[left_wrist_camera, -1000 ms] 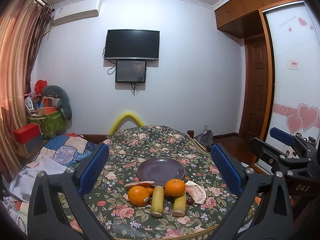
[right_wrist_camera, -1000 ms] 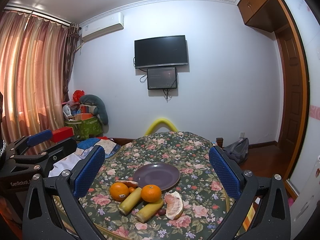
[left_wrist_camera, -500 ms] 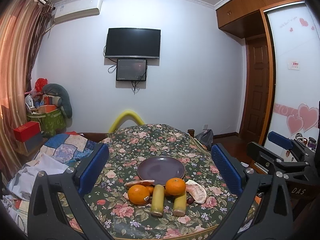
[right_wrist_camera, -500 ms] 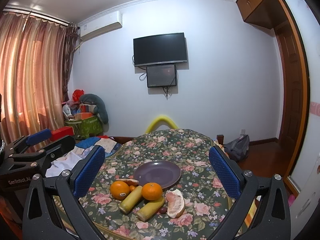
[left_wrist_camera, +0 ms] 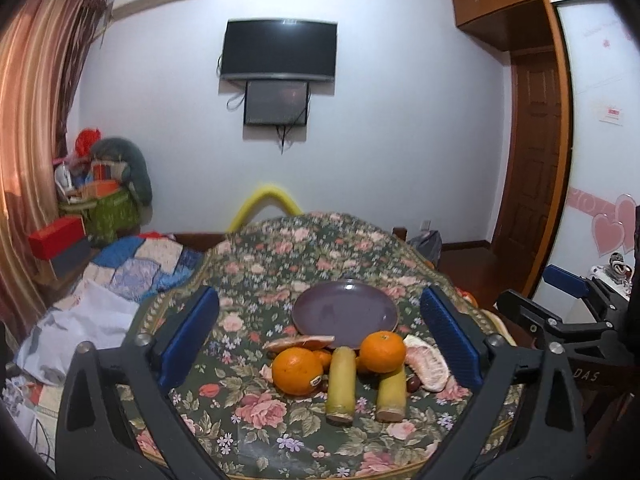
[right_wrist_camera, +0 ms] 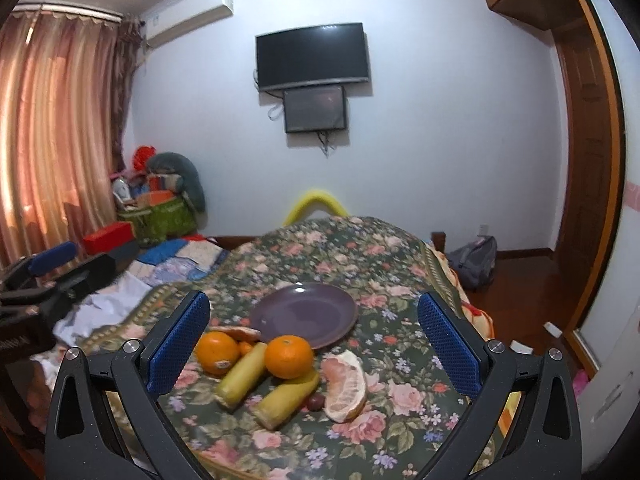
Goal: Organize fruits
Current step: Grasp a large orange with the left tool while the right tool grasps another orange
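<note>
Fruits lie bunched on the floral tablecloth (left_wrist_camera: 280, 264): 2 sugarcane pieces (left_wrist_camera: 341, 384) nearest, 2 oranges (left_wrist_camera: 297, 371) behind them, a pomelo wedge (right_wrist_camera: 346, 385) to the right. Beyond sits the purple plate (left_wrist_camera: 345, 314), bare. Left gripper (left_wrist_camera: 320, 340) and right gripper (right_wrist_camera: 314, 344) hover with fingers spread wide, holding nothing.

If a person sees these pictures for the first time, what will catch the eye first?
Probably the fruit heap on the flowered tablecloth: two oranges and a pomelo piece, just before an empty purple plate. Both open blue-padded tools, the left hand-held gripper and the right hand-held gripper, frame it.
</note>
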`<act>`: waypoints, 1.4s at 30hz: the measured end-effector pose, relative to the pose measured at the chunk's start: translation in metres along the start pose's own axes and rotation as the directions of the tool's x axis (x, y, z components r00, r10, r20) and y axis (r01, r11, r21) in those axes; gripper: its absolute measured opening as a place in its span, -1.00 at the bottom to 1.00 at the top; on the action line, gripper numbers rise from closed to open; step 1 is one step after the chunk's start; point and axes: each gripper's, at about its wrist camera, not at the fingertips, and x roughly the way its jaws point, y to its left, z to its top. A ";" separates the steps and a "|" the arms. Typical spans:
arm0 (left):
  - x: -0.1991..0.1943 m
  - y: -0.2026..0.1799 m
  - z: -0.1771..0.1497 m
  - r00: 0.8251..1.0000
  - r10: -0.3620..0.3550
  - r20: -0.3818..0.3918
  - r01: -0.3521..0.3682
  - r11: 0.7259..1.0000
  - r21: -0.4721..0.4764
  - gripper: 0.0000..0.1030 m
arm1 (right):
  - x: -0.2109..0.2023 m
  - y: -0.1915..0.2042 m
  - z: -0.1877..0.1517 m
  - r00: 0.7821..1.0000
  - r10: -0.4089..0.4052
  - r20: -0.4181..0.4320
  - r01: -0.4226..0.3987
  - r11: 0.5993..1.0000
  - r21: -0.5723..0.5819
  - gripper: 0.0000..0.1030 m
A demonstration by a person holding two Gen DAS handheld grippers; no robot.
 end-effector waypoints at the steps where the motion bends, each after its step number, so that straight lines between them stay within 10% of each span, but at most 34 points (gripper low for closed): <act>1: 0.005 0.002 -0.001 1.000 0.004 -0.012 -0.004 1.000 0.000 0.77 | 0.006 0.000 -0.002 1.000 -0.001 -0.012 0.000 1.000 -0.009 1.00; 20: 0.129 0.036 -0.058 0.948 0.002 -0.319 -0.004 1.000 -0.006 0.51 | 0.103 0.008 -0.035 0.966 0.107 -0.236 -0.119 0.992 -0.038 0.99; 42: 0.189 0.037 -0.099 0.879 -0.086 -0.468 0.049 0.995 -0.091 0.33 | 0.158 0.016 -0.062 0.893 0.213 -0.397 -0.223 0.975 0.021 0.36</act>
